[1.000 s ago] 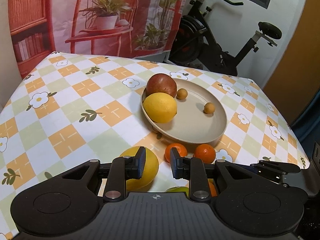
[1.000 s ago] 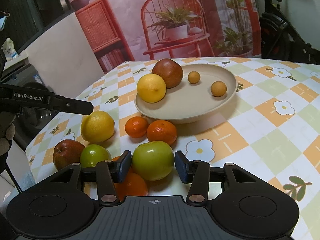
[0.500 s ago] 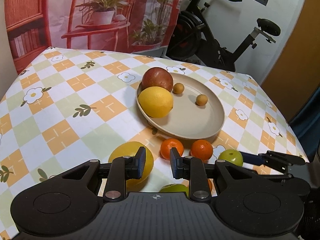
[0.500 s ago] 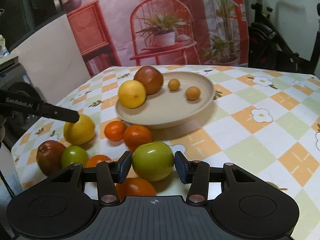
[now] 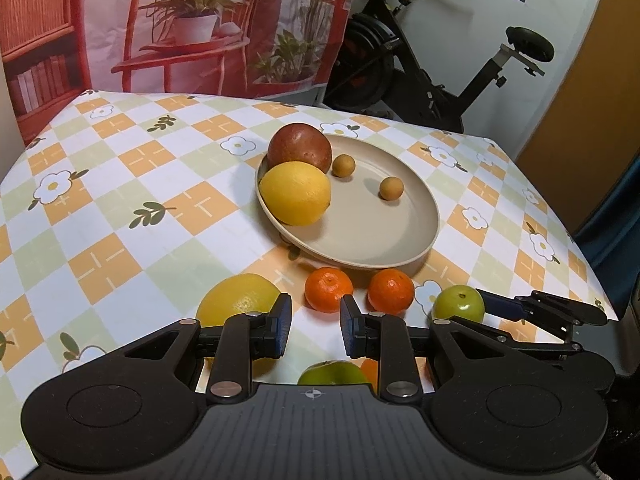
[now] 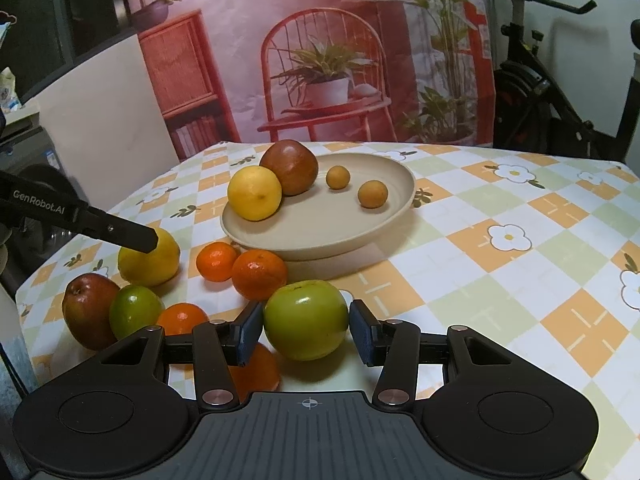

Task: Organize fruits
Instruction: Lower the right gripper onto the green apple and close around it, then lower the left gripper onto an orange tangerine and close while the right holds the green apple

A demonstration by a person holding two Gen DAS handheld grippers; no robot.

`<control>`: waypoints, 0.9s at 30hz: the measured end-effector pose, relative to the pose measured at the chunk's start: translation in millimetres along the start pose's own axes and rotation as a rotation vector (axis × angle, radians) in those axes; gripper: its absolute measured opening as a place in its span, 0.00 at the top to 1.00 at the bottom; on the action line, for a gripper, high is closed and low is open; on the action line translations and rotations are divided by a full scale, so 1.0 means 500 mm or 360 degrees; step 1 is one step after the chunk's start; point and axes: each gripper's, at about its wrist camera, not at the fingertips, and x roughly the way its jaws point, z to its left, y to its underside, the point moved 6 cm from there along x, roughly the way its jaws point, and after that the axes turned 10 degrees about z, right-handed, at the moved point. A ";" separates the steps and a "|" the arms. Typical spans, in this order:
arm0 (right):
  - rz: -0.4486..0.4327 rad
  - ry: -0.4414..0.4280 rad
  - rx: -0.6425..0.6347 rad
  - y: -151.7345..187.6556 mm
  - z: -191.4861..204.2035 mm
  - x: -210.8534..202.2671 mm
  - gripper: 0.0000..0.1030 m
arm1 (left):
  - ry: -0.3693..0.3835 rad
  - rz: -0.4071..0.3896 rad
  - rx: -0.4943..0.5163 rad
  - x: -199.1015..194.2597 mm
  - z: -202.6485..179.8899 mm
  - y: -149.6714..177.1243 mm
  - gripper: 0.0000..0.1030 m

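My left tool's body cut off a green apple point(image 5: 332, 374) and an orange point(image 5: 370, 369) lying just beneath it, and my right tool's body hid part of another orange point(image 6: 256, 372).

My right tool point(image 6: 306, 330) gripped a green apple point(image 6: 306, 320) between its pads, just above the tabletop point(image 6: 500, 280) and near the plate point(image 6: 320, 240). My left tool point(image 5: 315, 330) stood clenched with nothing between its pads, a narrow gap left, hovering beside a lemon point(image 5: 236, 300) on the near left.

The plate carried a lemon point(image 6: 254, 192), a red apple point(image 6: 290, 166) and two small brown fruits point(image 6: 372, 194). Two tangerines point(image 6: 236, 266) sat in front of it; a red apple point(image 6: 88, 310) and a green apple point(image 6: 134, 312) lay at the near left.

A second earlier my right tool's apple sat lower among the pile; now it was lifted slightly and showed in the left view.
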 end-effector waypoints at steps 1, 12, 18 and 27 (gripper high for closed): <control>-0.0008 -0.0006 -0.0005 0.002 -0.001 -0.001 0.57 | 0.0001 0.0002 -0.0001 0.000 -0.001 0.000 0.73; -0.0029 -0.0049 0.0024 0.009 -0.011 -0.007 0.57 | 0.0007 0.0022 -0.0006 0.009 -0.004 0.002 0.73; -0.0025 -0.0051 0.0015 0.010 -0.009 -0.007 0.57 | -0.0003 0.0027 0.0020 0.014 -0.009 -0.002 0.73; -0.0024 -0.0053 0.0018 0.010 -0.009 -0.007 0.57 | -0.0051 0.0038 0.0135 0.048 -0.029 -0.030 0.72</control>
